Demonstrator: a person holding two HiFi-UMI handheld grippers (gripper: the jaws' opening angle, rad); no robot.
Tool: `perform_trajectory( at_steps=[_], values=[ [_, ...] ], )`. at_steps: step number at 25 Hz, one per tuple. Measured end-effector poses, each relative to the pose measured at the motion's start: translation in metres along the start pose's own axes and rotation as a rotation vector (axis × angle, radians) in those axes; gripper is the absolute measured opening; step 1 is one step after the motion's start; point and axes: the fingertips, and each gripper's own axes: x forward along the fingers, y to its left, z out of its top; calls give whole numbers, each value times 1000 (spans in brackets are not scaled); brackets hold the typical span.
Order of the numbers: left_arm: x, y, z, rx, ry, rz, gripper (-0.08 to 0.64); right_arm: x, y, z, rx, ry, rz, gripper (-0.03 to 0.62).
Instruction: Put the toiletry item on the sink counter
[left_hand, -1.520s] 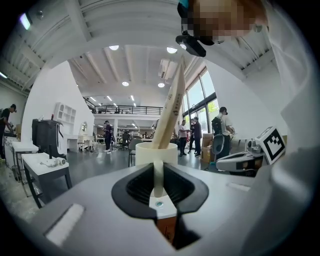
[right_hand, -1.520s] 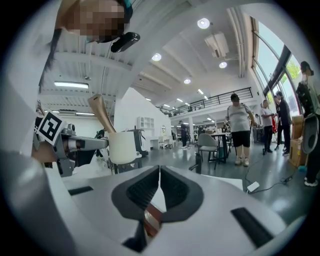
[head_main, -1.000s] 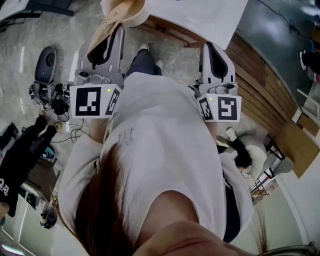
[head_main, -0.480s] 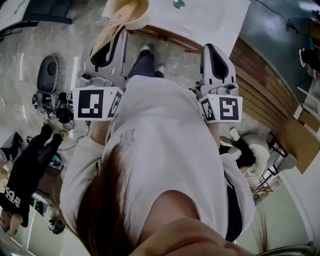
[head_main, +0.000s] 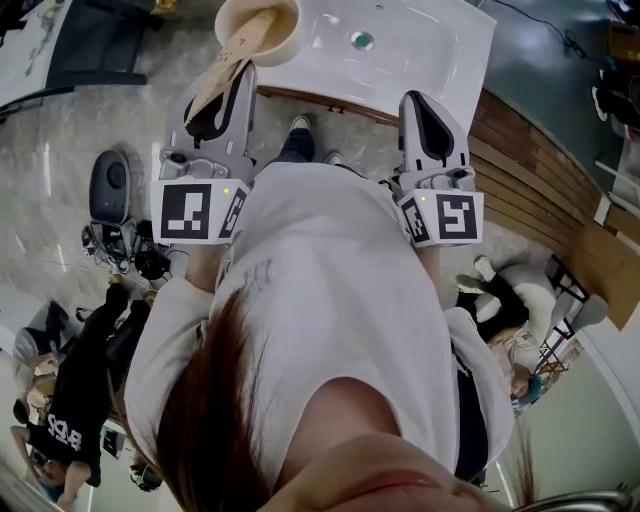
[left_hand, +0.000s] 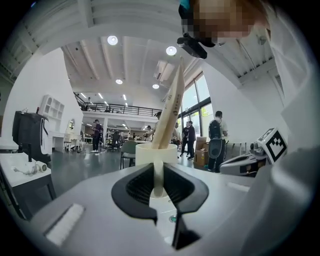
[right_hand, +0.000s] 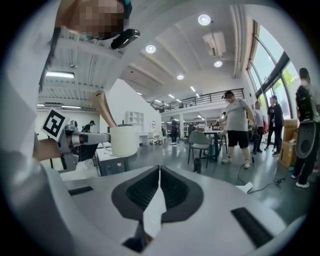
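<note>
Pinching the near wall of a cream cup (left_hand: 156, 152) between the pads of my left gripper (left_hand: 158, 172), I am holding it upright, with a long tan toiletry item (left_hand: 172, 107) standing inside and leaning up toward the top of the frame. In the head view my left gripper (head_main: 238, 68) is reaching toward the upper left, where the cup (head_main: 257, 28) is sitting against the left end of the white sink counter (head_main: 430, 40). I cannot tell whether it is touching the surface. The tan toiletry item (head_main: 212, 85) is slanting down and left out of the cup. The counter's drain (head_main: 362, 40) is showing just right of the cup. My right gripper (head_main: 425, 105) is pointing at the counter's near edge, its jaws pressed together on nothing (right_hand: 159, 175).
</note>
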Motion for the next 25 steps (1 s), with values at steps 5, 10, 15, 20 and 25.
perform_trajectory(
  at_steps=[5,10,15,20,25],
  values=[
    [15,21,-3,-1,-2,-21,49,14,-4,-1,3,11,-42,11],
    [22,30,-8,-9,8,-17,49,22,-10,-4,13,18,-61,11],
    [27,35,-14,-14,27,-4,49,30,-14,-8,24,25,-57,11],
    [40,36,-19,-8,55,8,49,41,-23,-13,45,39,-33,11],
    [62,34,-15,-3,62,37,48,54,-46,-11,48,46,-6,11]
  ],
)
